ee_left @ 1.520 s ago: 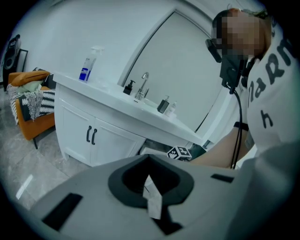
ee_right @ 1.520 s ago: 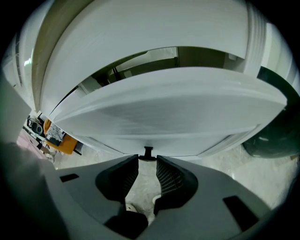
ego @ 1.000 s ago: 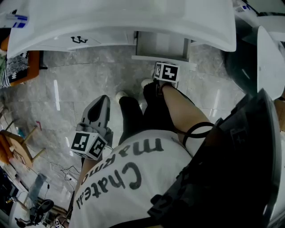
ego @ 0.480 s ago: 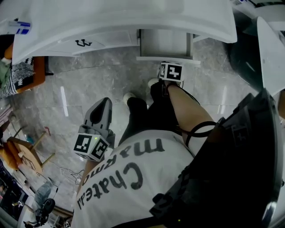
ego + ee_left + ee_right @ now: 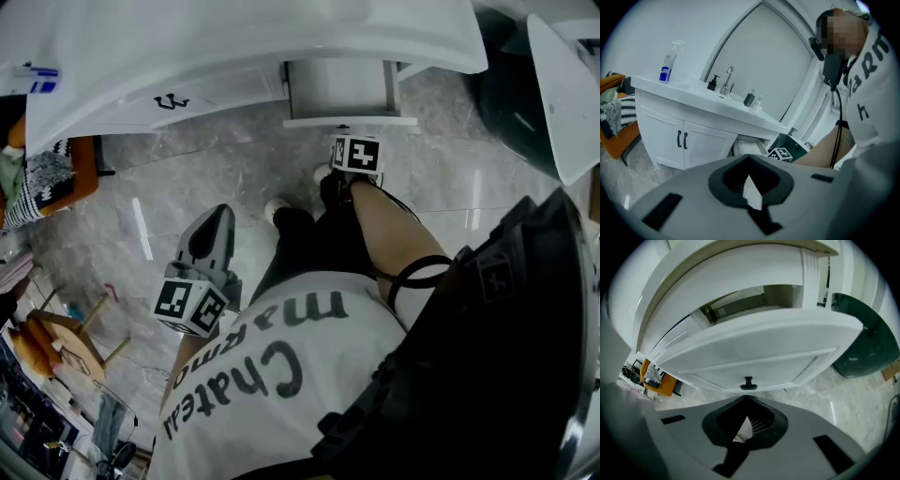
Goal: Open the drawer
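The white vanity's drawer stands pulled out, its front panel facing me with a small black handle at its lower edge. My right gripper points steeply down just short of that handle. Its jaws are shut with nothing between them, and the handle lies free beyond the tips. From the head view only its marker cube shows, just below the drawer front. My left gripper hangs over the floor at the left, away from the vanity. It is shut and holds nothing.
Cabinet doors with black handles sit left of the drawer. A spray bottle, faucet and dispensers stand on the countertop. A dark green bin is right of the drawer, an orange seat at the left. The person's legs stand between the grippers.
The right gripper's cube has drawn a little back from the drawer front. The drawer stays pulled out and the left gripper has hardly moved.
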Demonstrator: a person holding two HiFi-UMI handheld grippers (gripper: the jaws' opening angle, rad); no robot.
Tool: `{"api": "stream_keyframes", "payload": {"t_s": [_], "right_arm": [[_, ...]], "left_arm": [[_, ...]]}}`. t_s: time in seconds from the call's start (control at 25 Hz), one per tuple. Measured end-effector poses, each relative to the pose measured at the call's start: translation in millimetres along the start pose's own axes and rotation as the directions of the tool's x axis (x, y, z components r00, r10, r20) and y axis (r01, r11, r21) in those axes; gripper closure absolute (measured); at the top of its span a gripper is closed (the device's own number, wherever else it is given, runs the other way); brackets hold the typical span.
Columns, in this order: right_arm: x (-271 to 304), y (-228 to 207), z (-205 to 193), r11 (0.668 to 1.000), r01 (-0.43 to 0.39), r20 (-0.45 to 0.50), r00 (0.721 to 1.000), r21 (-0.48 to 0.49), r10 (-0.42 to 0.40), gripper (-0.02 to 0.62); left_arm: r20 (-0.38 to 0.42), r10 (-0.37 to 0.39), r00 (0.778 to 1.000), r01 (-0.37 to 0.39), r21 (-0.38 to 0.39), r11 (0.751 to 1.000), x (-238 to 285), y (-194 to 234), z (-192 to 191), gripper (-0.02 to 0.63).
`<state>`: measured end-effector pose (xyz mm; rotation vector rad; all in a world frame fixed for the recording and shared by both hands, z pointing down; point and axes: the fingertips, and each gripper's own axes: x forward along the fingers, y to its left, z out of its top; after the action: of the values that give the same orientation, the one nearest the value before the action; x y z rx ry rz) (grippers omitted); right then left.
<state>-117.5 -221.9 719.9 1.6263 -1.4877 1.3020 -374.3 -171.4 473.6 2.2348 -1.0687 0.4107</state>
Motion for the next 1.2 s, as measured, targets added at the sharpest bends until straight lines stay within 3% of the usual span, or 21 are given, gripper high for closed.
{"api": "stream_keyframes", "payload": {"t_s": [0.32, 0.48, 0.56, 0.72, 0.8, 0.88, 1.0, 1.12, 1.2], "right_arm": [[-34.9, 27.1, 0.4, 0.993, -0.077, -0.048, 0.996, -0.089, 0.073, 0.589], [-87.0, 50.6, 3.9, 0.951, -0.223, -0.071, 0.974, -0.213, 0.213, 0.589], [-123.5, 58.5, 23.9, 0.927, -0.285, -0.008, 0.956, -0.245, 0.292, 0.589], [-204.5, 50.4, 93.1, 0.922, -0.356, 0.241, 0.891, -0.151, 0.384, 0.589], [-248.6, 47.5, 127.1, 0.905, -0.417, 0.377, 0.827, -0.084, 0.417, 0.589], [-293.9, 49.5, 155.0, 0.889, -0.444, 0.490, 0.755, -0.107, 0.436, 0.589], [-351.8, 55.4, 180.4, 0.898, -0.371, 0.586, 0.683, -0.235, 0.435, 0.589], [-384.8, 59.5, 186.3, 0.906, -0.218, 0.626, 0.663, -0.362, 0.410, 0.589], [-393.8, 58.3, 182.5, 0.901, -0.170, 0.638, 0.654, -0.398, 0.405, 0.589]], "left_arm": [[0.031, -0.012, 0.999, 0.012, 0.020, 1.000, -1.6, 6.8, 22.9, 0.603], [0.060, 0.005, 0.998, -0.004, -0.022, 1.000, -8.9, 17.2, 37.0, 0.603], [0.078, 0.000, 0.997, 0.000, -0.004, 1.000, -12.2, 17.8, 46.8, 0.603], [0.130, -0.068, 0.989, 0.064, 0.038, 0.997, -6.5, 8.5, 75.9, 0.603], [0.153, -0.109, 0.982, 0.103, 0.050, 0.993, -3.8, -0.5, 92.7, 0.603], [0.159, -0.152, 0.975, 0.143, 0.065, 0.988, -2.0, -14.8, 107.2, 0.603], [0.145, -0.242, 0.960, 0.226, 0.114, 0.967, 3.8, -45.6, 128.0, 0.603], [0.158, -0.311, 0.937, 0.285, 0.169, 0.943, 9.8, -71.7, 152.7, 0.603], [0.178, -0.330, 0.927, 0.295, 0.197, 0.935, 12.3, -81.7, 166.2, 0.603]]}}
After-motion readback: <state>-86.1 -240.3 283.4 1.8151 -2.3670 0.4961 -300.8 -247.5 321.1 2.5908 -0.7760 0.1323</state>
